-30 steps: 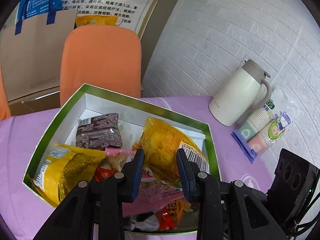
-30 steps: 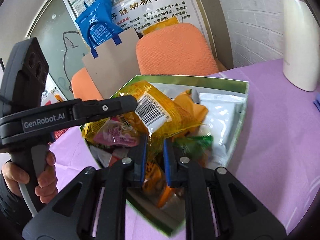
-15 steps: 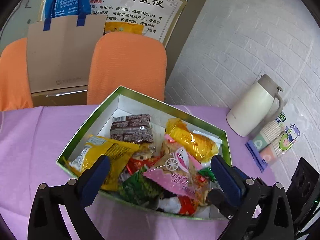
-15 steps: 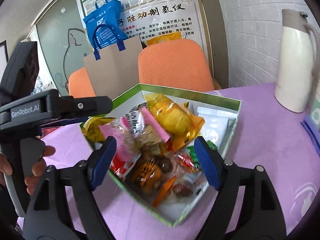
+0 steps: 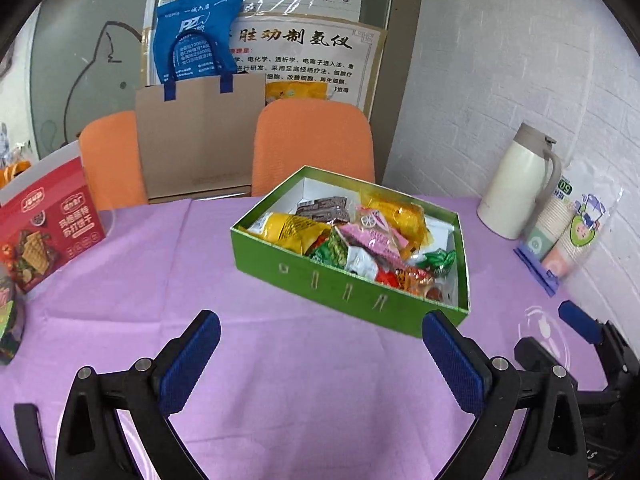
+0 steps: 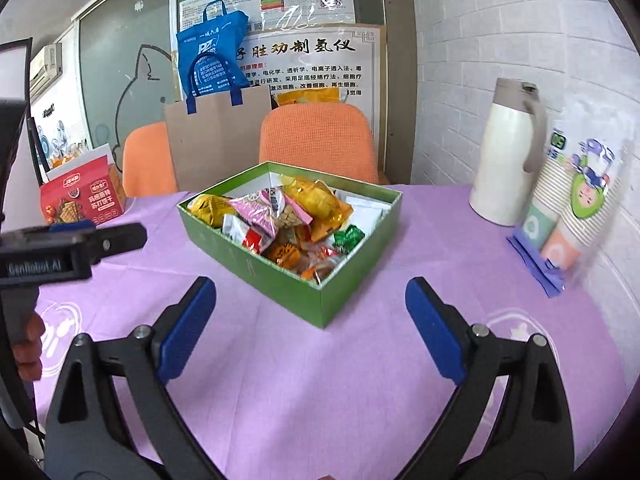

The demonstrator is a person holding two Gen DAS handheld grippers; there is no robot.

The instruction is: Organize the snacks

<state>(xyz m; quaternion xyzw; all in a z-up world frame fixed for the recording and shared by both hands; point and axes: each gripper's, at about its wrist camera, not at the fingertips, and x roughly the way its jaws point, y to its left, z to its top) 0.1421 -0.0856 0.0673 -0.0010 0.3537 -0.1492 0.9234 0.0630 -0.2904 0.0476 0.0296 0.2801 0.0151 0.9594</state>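
The green box (image 5: 348, 288) sits open on the purple cloth (image 5: 280, 392) near the table's middle, heaped with wrapped snacks (image 5: 360, 240): a yellow bag (image 5: 292, 232) at its left end, a brown packet (image 5: 322, 208) toward the back wall, a pink packet (image 5: 380, 236) on top of the pile, a green wrapper (image 5: 440, 258) and a white sachet (image 6: 366, 214) toward the right side (smaller orange and red pieces fill the near corner). My left gripper (image 5: 320, 354) hangs in front of the box with its blue pads (image 5: 190, 360) spread wide and nothing between them; it touches neither box nor snacks. My right gripper (image 6: 310, 326) is likewise spread wide and empty, well short of the box's near corner. From the right wrist view, my left hand (image 6: 28, 344) shows at the frame's edge, wrapped round the black handle of the other tool. Right of the box, by the white brick wall, stands a cream jug (image 5: 516, 188), with a sleeve of paper cups (image 5: 568, 232) just beside it. At the far left of the table stands a red carton (image 5: 48, 228). Behind the table are two orange chairs (image 5: 314, 144), a brown paper bag (image 5: 200, 140) with blue handles between them, a blue tote (image 5: 196, 32), and a printed poster (image 5: 304, 60).
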